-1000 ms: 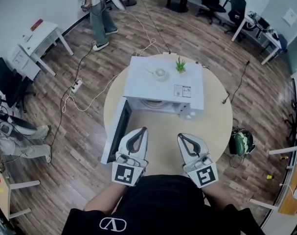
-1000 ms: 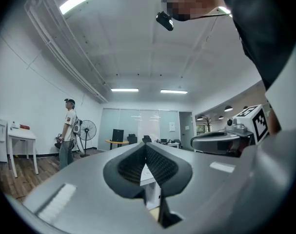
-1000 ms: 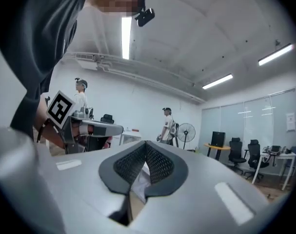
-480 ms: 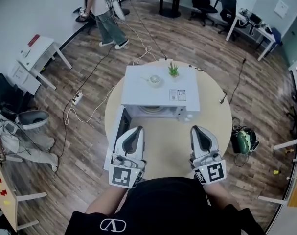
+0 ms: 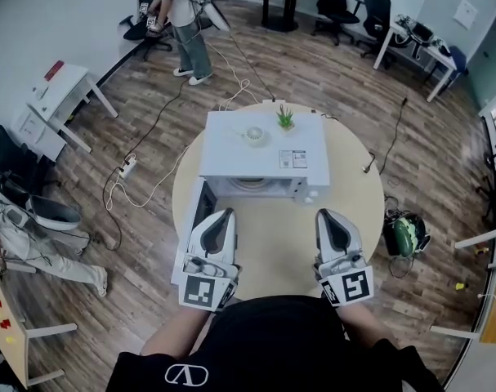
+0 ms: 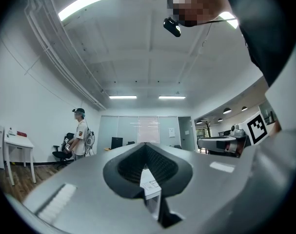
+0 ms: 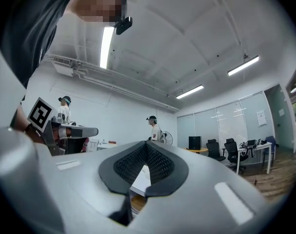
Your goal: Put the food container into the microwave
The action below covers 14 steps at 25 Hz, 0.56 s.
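Two grippers sit close to the person's body, side by side and well apart. The left gripper (image 5: 222, 216) has its jaws pressed together with nothing in them. The right gripper (image 5: 327, 216) is the same: tips touching, empty. Under both is the bare top of the round table (image 5: 272, 239).

Just ahead of the left gripper, a bit to its left, the microwave door (image 5: 192, 227) hangs wide open. Ahead of both grippers is the white microwave (image 5: 264, 149), with its mouth facing them. Inside that mouth is a pale round shape (image 5: 252, 184). I cannot tell if it is the food container or only the turning plate. No container shows on the table near either gripper.

Farther ahead, on the microwave's roof, stand a small green plant (image 5: 285, 119) and a white round thing (image 5: 255, 135). Far beyond them a person (image 5: 186, 23) is standing.

I think the job is either nearly done or waiting for the container. If the container is inside, the left gripper is the best one to swing the door. Push the door's outer face slowly, so the microwave does not slide. If not, open the jaws before reaching, hold the container by its rim, keep it flat, and slide it to the middle.
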Available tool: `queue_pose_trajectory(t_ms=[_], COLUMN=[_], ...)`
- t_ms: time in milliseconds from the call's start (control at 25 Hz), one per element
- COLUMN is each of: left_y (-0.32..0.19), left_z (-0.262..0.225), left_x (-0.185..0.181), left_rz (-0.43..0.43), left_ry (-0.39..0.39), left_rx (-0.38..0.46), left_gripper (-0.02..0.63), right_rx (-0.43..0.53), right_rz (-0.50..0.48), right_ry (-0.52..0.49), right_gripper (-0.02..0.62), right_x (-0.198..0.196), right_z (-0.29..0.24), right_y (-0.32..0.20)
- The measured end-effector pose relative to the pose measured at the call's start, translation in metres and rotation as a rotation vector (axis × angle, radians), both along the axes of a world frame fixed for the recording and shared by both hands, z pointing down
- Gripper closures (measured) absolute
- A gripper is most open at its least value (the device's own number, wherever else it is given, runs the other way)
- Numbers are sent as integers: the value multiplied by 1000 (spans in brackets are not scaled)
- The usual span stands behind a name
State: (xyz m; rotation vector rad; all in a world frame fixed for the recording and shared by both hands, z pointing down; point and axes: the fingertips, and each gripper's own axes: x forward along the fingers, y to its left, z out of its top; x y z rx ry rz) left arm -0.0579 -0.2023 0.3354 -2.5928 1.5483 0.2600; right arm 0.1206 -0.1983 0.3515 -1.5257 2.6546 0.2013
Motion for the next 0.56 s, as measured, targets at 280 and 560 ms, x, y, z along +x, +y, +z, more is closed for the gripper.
queue_pose_trajectory(t_ms=[280,560], left_y=[3,9], left_z=[-3,-1], left_x=[-3,-7], left_rz=[-14,-28], left_ry=[-6,-9], left_rx=[4,1], left_gripper=[606,606], right_rx=[-7,-13], right_rz=[7,17], right_ry=[-7,1], right_gripper=[588,588], right_x=[3,4], right_z=[3,8], right_y=[-2,1])
